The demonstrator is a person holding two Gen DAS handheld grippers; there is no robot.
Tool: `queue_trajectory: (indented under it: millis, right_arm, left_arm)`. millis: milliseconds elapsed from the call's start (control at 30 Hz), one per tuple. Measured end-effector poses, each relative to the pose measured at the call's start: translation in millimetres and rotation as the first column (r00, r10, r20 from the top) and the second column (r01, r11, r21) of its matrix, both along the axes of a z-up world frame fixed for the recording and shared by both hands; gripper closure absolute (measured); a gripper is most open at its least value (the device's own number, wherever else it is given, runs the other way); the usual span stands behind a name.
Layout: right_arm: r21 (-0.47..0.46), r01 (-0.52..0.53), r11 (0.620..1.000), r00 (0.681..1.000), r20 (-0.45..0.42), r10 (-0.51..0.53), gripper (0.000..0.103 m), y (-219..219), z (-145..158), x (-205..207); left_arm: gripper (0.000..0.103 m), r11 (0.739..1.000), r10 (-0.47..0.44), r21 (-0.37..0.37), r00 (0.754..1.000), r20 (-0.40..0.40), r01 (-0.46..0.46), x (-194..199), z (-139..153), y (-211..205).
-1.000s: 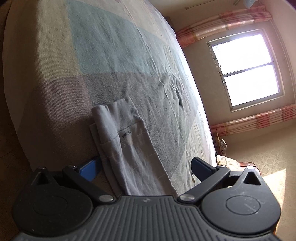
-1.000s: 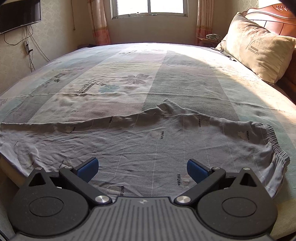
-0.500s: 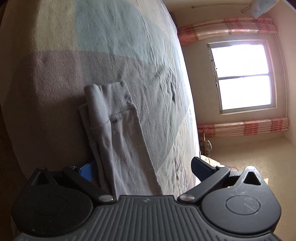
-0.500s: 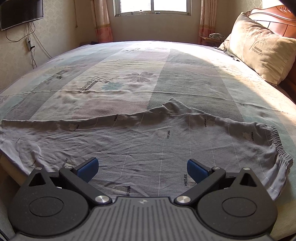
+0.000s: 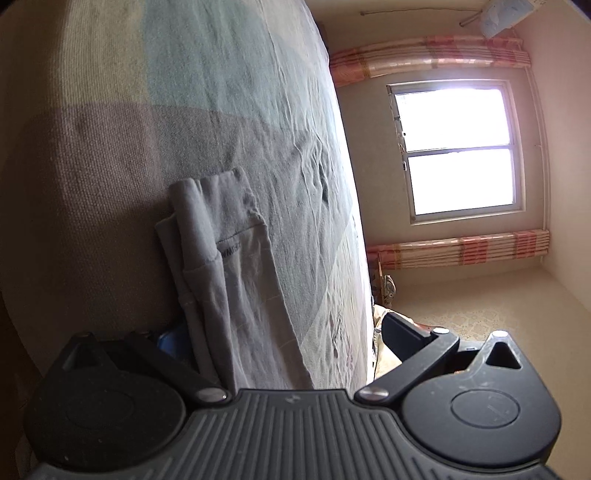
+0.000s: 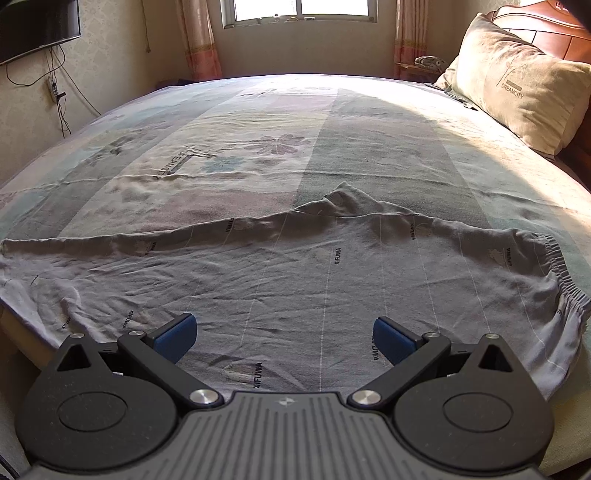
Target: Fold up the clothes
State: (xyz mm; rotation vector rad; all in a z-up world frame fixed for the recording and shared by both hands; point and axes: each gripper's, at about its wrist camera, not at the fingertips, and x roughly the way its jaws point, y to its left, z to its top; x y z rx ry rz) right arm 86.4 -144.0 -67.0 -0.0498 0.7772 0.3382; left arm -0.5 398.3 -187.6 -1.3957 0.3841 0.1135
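Observation:
Grey trousers (image 6: pixel 314 266) printed with small logos lie flat across the near side of the bed (image 6: pixel 295 129), with the elastic waistband (image 6: pixel 554 266) at the right and the legs running left. My right gripper (image 6: pixel 282 332) hovers open just above the trousers' near edge, with cloth below both blue pads. In the left wrist view, rolled sideways, the cuff end of the trouser leg (image 5: pixel 221 277) drapes over the bed edge. My left gripper (image 5: pixel 286 332) is open around it. Cloth partly hides its left pad (image 5: pixel 171 338).
A tan pillow (image 6: pixel 517 96) leans on the wooden headboard (image 6: pixel 554 26) at the far right. A bright window (image 5: pixel 458 147) with striped curtains is across the room. A wall TV (image 6: pixel 37 29) and hanging cables are at the far left.
The left gripper has rolled further and slid along the leg end, so the cloth now covers more of its left pad. The right gripper has barely moved and stays open.

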Motion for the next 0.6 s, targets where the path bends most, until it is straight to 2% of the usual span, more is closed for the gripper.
queue_trajectory:
  millis: [133,267,333,400,467,533,600]
  right_arm:
    - [-0.009,-0.010,1.000,1.000,0.000,0.010,0.000,3,0,0]
    - [-0.011,-0.013,1.000,1.000,-0.002,0.013,0.000,4,-2,-1]
    - [-0.009,-0.010,1.000,1.000,-0.007,0.009,0.000,4,-2,-1]
    - [-0.008,-0.006,1.000,1.000,-0.011,0.006,0.000,3,-3,0]
    - [-0.012,-0.008,1.000,1.000,-0.012,0.007,0.000,4,-3,0]
    - [-0.013,-0.009,1.000,1.000,-0.013,0.009,0.000,5,-3,1]
    - [-0.010,-0.013,1.000,1.000,-0.015,0.013,0.000,7,-4,1]
  left_arm:
    - [0.001,0.992,0.074,0.107,0.997,-0.039,-0.069,8,12,14]
    - [0.001,0.988,0.061,0.143,0.998,-0.024,-0.057,-3,16,11]
    - [0.004,0.990,0.049,0.135,0.999,-0.012,-0.047,-9,14,7]
    - [0.014,0.987,0.040,0.153,0.999,-0.008,-0.038,-12,17,5]
    - [0.015,0.980,0.032,0.195,0.999,0.005,-0.032,-12,24,3]
    - [0.015,0.981,0.025,0.190,0.998,0.050,-0.034,-10,27,4]
    - [0.015,0.984,0.034,0.176,0.998,0.046,-0.042,-6,23,7]
